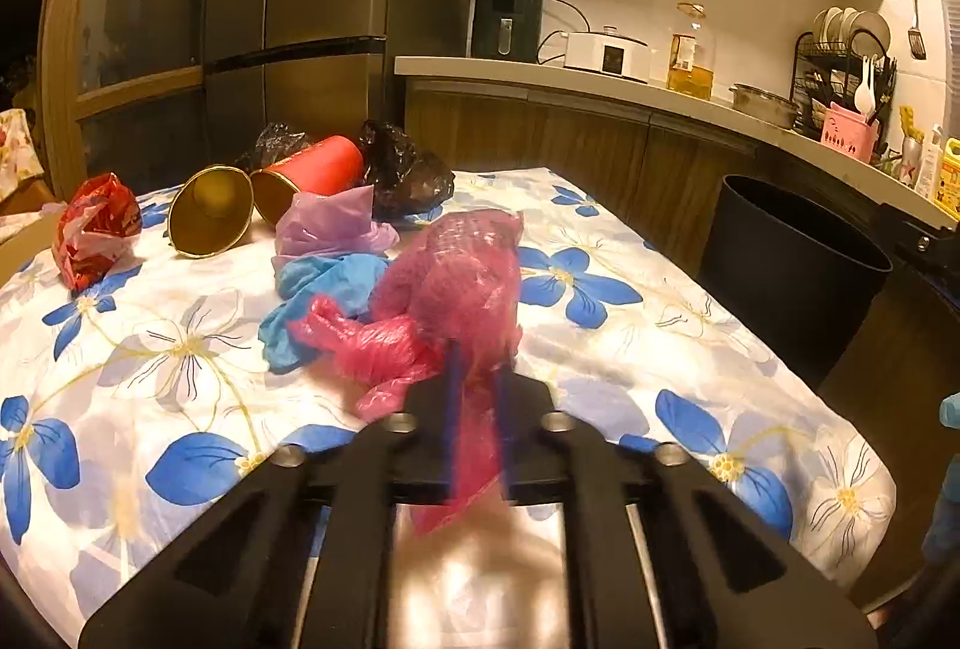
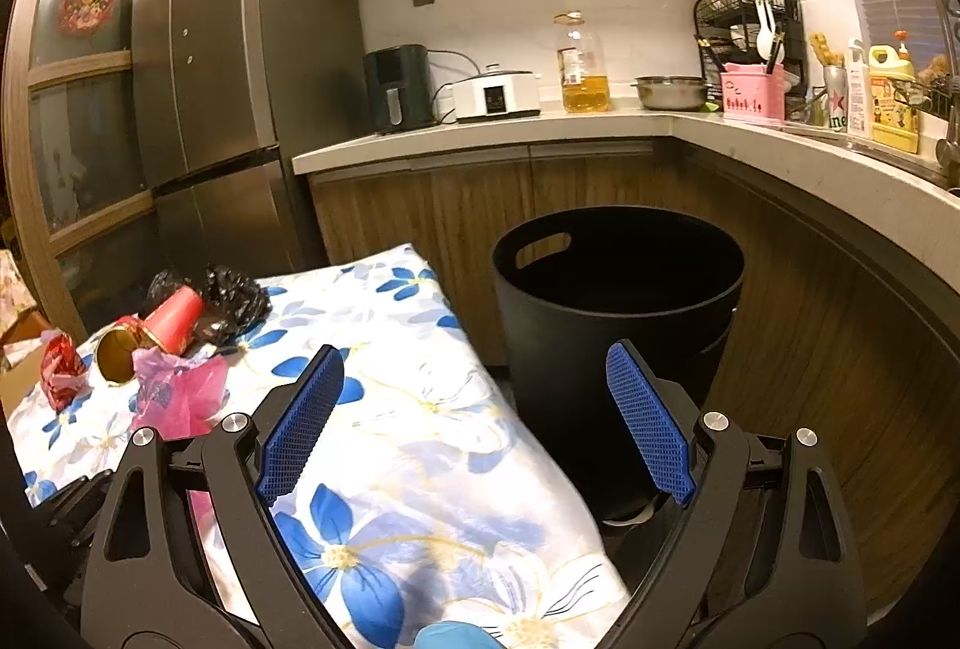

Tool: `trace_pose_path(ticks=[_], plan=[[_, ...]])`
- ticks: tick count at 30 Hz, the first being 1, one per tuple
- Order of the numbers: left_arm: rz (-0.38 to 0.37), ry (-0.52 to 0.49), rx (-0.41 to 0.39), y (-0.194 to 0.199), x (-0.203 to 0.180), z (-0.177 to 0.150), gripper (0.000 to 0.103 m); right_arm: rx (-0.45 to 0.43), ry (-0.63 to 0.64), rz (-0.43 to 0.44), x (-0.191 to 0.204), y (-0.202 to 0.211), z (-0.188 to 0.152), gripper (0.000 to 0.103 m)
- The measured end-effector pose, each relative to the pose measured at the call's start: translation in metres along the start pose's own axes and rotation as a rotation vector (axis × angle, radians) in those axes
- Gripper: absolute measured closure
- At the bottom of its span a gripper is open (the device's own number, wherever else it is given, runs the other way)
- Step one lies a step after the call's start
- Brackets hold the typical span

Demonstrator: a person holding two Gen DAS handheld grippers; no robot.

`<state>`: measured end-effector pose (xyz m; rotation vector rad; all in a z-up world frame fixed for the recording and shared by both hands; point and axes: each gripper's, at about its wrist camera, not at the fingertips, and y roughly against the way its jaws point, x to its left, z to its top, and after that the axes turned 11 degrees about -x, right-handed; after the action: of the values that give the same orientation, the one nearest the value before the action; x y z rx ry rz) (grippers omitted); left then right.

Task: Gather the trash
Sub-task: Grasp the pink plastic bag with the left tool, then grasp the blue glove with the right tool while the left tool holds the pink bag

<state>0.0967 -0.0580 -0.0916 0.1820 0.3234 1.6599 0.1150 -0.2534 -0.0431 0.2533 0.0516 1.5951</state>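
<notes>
Left wrist view, nearest first: left gripper (image 1: 480, 379) clamped nearly closed on a pink plastic bag (image 1: 447, 289), blue pads pinching a fold of the film, rest of the bag bunched up ahead of the fingers over the floral tablecloth (image 1: 630, 349). Just left of the pink bag and touching it, a crumpled blue plastic bag (image 1: 312, 289); behind that, a lilac plastic bag (image 1: 333, 226). Farther back, two red tubes with gold insides lying on their sides, open ends toward the camera (the left gold-mouthed tube (image 1: 210, 211) a little nearer than the red tube (image 1: 309, 178)), and a black plastic bag (image 1: 405, 172) bunched beside them. At the table's left edge, well apart from the pile, a red crumpled wrapper (image 1: 93, 229). Off the table's right side, a black bin (image 1: 792, 277) standing on the floor, below the kitchen counter (image 1: 600, 88). Right wrist view: right gripper (image 2: 474, 421) spread wide, nothing between the blue pads, poised over the table's near corner with the black bin just beyond the right finger. Farthest back, fridge (image 2: 228, 49), air fryer (image 2: 399, 88), oil bottle (image 2: 582, 67) and dish rack (image 2: 750, 13) along the counter.
</notes>
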Motion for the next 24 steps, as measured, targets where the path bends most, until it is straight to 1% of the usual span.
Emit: trace_pose_path(ticks=[1, 2, 6, 9, 13, 16, 20, 24], plan=[[-0.002, 0.004, -0.004, 0.002, 0.002, 0.000, 0.100, 0.003, 0.005, 0.006, 0.003, 0.000, -0.002, 0.015], [-0.011, 0.014, -0.010, 0.006, 0.005, 0.002, 0.101, 0.005, 0.009, 0.013, 0.007, -0.001, -0.003, 0.015], [-0.031, 0.048, -0.050, 0.026, 0.018, 0.010, 0.102, 0.017, 0.027, 0.048, 0.026, -0.004, -0.010, 0.015], [-0.012, 0.065, -0.090, 0.043, 0.035, 0.018, 0.102, 0.027, 0.045, 0.084, 0.046, -0.007, -0.016, 0.015], [0.070, 0.066, -0.131, 0.058, 0.062, 0.024, 0.102, 0.046, 0.072, 0.146, 0.079, -0.015, -0.029, 0.015], [0.136, 0.078, -0.137, 0.061, 0.086, 0.026, 0.102, 0.068, 0.100, 0.196, 0.110, -0.023, -0.040, 0.015], [0.193, 0.111, -0.141, 0.064, 0.112, 0.028, 0.102, 0.090, 0.119, 0.242, 0.143, -0.036, -0.048, 0.015], [0.229, 0.128, -0.154, 0.069, 0.130, 0.032, 0.102, 0.135, 0.118, 0.295, 0.174, -0.053, -0.055, 0.020]])
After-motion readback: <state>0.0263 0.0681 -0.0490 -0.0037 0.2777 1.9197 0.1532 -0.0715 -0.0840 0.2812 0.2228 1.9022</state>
